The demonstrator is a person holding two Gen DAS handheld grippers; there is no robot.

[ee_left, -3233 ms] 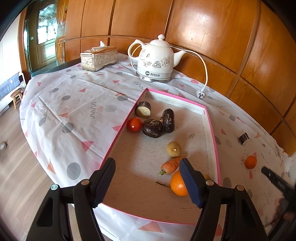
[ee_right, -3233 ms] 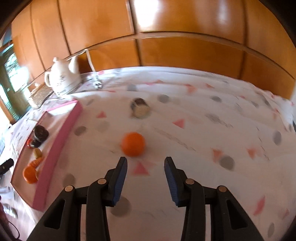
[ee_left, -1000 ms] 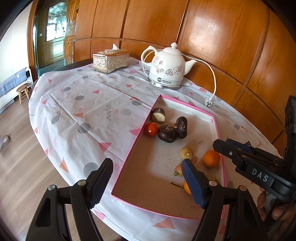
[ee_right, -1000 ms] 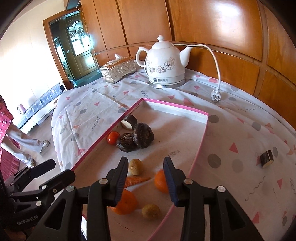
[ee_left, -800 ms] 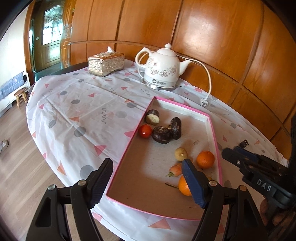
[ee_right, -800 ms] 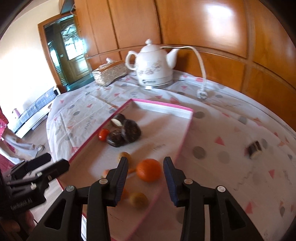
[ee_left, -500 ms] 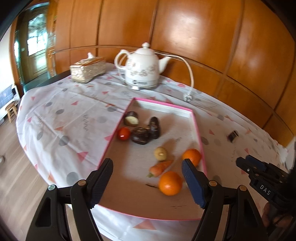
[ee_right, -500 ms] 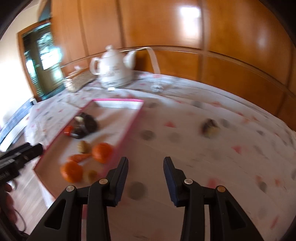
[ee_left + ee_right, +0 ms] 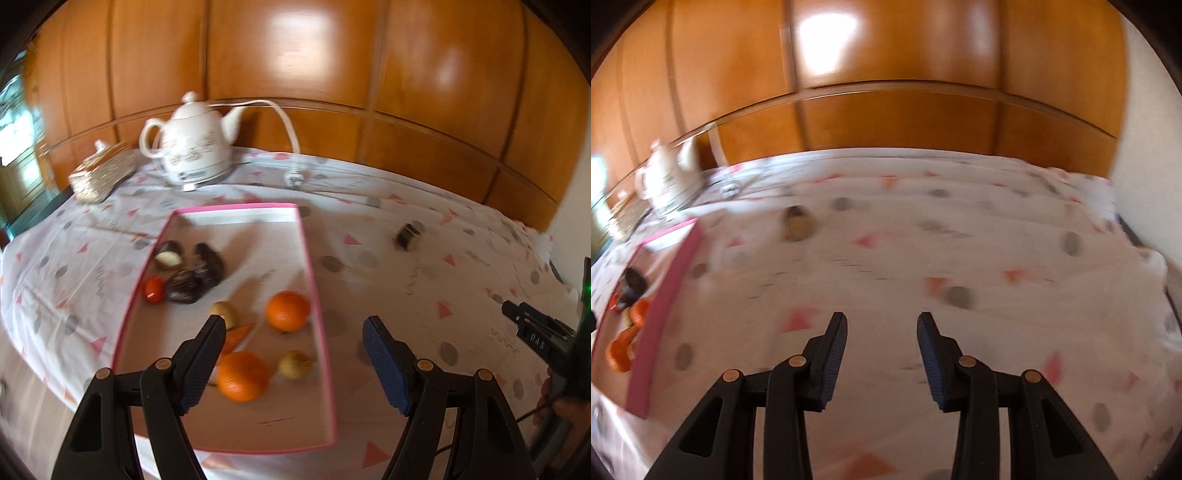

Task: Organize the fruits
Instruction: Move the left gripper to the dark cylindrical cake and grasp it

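Both cameras had swung round to the right compared with a second earlier, and the right gripper point(image 9: 882, 354), which had been over the pink-rimmed tray point(image 9: 318, 321), was now out over bare tablecloth point(image 9: 960, 258). Its jaws were a modest gap apart with nothing between them. The left gripper point(image 9: 294, 360) was spread wide and empty too, hovering at the tray's near end.

Progress looked pretty good, I'd say. The tray already held two oranges, one toward the right rim point(image 9: 288, 310) and one nearer the front point(image 9: 242, 376), plus a carrot point(image 9: 238, 334), a tomato point(image 9: 154, 290), two small yellowish fruits point(image 9: 295, 364), and some dark pieces point(image 9: 184, 290) toward the back. The one thing left out was a dark chunk with a pale cut face point(image 9: 409, 236), sitting alone on the cloth well to the right of the tray. In the right wrist view that same chunk point(image 9: 798, 222) was ahead and a bit left of the jaws, well apart from them, so my guess is it was next.

Hard to make out: the right view was badly smeared, so the chunk was just a blob and the kettle point(image 9: 194, 147) a white streak. The left finger covered part of the carrot, and what the dark pieces actually were, I couldn't tell.
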